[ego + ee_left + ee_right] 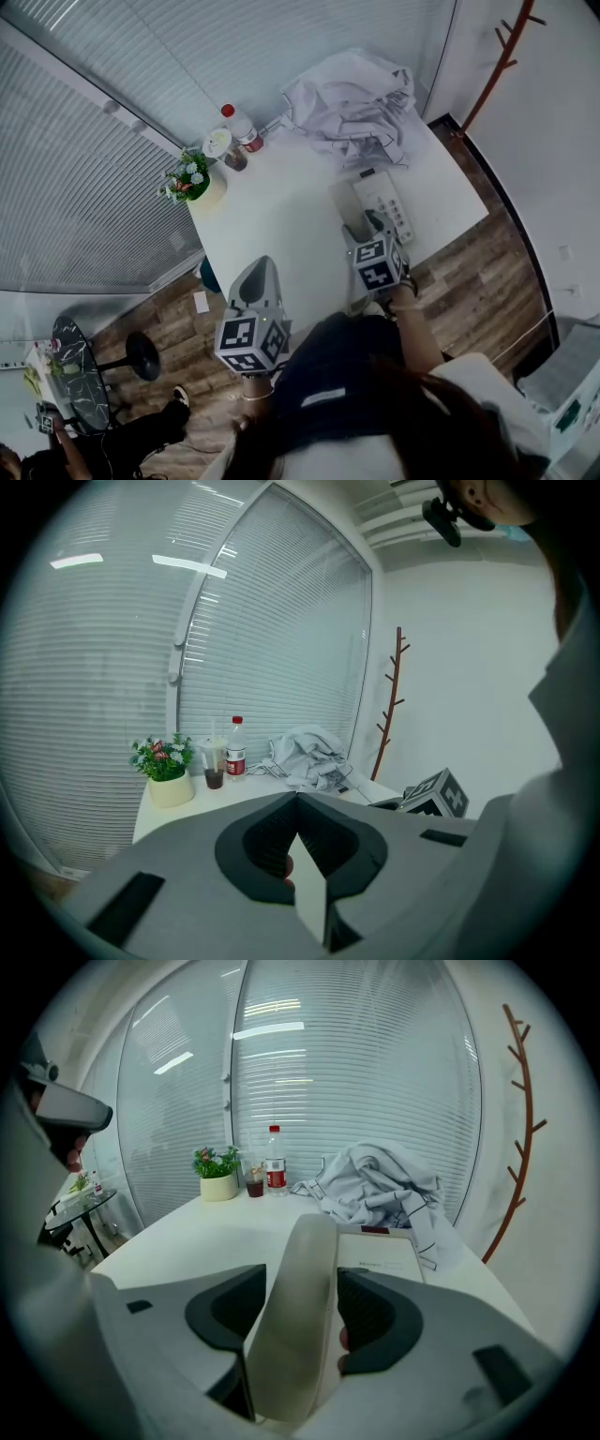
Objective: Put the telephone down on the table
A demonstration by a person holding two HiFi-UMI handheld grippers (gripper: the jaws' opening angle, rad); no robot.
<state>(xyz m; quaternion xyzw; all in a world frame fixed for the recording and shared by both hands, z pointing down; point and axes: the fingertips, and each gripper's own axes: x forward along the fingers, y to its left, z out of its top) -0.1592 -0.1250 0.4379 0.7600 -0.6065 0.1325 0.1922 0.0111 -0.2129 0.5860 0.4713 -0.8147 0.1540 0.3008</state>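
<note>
The cream telephone handset (295,1326) stands upright between the jaws of my right gripper (302,1279), and thin gaps show at the pads, so the jaws are open around it. Just beyond lies the flat telephone base (382,1255) on the white table (187,1237). In the head view the right gripper (368,228) hangs low over the base (386,202) near the table's right front; the handset is hidden there. My left gripper (298,803) is shut and empty, held at the table's front edge (258,279).
A crumpled pile of pale clothes (352,103) lies behind the telephone base. At the far left corner stand a potted plant (194,181), a cup (225,150) and a bottle (242,127). A brown coat stand (497,56) is at the right wall.
</note>
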